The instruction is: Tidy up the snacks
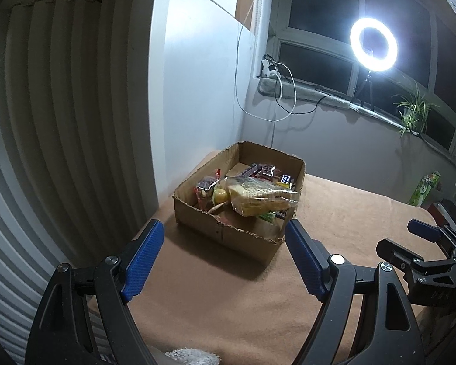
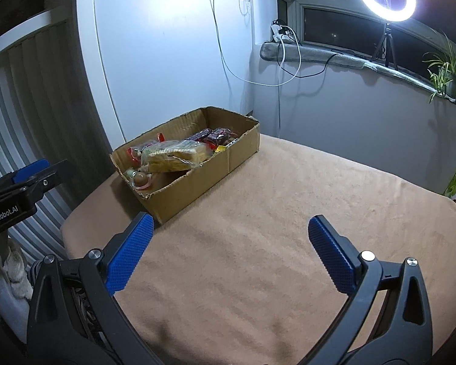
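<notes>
An open cardboard box (image 1: 228,234) stands at the far left of a table covered by a tan cloth (image 1: 349,213). Inside lie a clear bag of yellow wafers (image 1: 258,196), dark chocolate bars (image 1: 258,170) and other small wrapped snacks. My left gripper (image 1: 224,225) hovers just in front of the box, open, with nothing between its blue pads. The right gripper (image 2: 230,220) hangs over the bare cloth, open wide and empty, with the box (image 2: 191,191) ahead to its left. The wafer bag (image 2: 173,155) lies on top of the pile. Each gripper shows at the edge of the other's view.
A lit ring light (image 1: 374,44) on a tripod and a potted plant (image 1: 413,112) stand on the window sill behind the table. Cables hang down the wall. A green carton (image 1: 425,188) sits at the table's far right. A white cabinet (image 2: 167,60) stands behind the box.
</notes>
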A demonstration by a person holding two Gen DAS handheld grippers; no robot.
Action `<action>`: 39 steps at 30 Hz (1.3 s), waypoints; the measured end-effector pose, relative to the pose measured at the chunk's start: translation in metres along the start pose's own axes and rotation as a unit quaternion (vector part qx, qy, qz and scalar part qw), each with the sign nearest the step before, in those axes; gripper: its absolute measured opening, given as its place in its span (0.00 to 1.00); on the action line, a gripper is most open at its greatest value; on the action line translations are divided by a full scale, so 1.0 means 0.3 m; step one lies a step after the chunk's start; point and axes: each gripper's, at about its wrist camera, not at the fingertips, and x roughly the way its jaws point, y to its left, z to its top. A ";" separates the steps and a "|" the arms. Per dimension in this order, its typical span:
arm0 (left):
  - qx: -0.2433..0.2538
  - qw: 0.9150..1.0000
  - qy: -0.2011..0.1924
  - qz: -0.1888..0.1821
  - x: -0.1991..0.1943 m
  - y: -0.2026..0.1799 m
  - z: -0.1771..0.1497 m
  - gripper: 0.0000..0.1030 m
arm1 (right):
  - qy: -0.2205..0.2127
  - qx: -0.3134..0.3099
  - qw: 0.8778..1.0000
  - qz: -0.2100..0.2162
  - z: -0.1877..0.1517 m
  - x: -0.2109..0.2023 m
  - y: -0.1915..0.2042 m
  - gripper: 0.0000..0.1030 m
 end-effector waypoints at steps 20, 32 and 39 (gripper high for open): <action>0.013 1.000 -0.001 0.009 -0.022 -0.024 -0.005 0.80 | -0.002 0.006 1.000 -0.003 -0.019 -0.010 0.007 1.00; 0.017 1.000 0.002 0.013 -0.018 -0.039 -0.011 0.80 | 0.003 0.009 1.000 -0.006 -0.034 -0.005 -0.005 1.00; 0.022 1.000 -0.002 0.013 -0.023 -0.048 -0.016 0.80 | 0.007 0.011 1.000 -0.005 -0.043 0.003 -0.014 1.00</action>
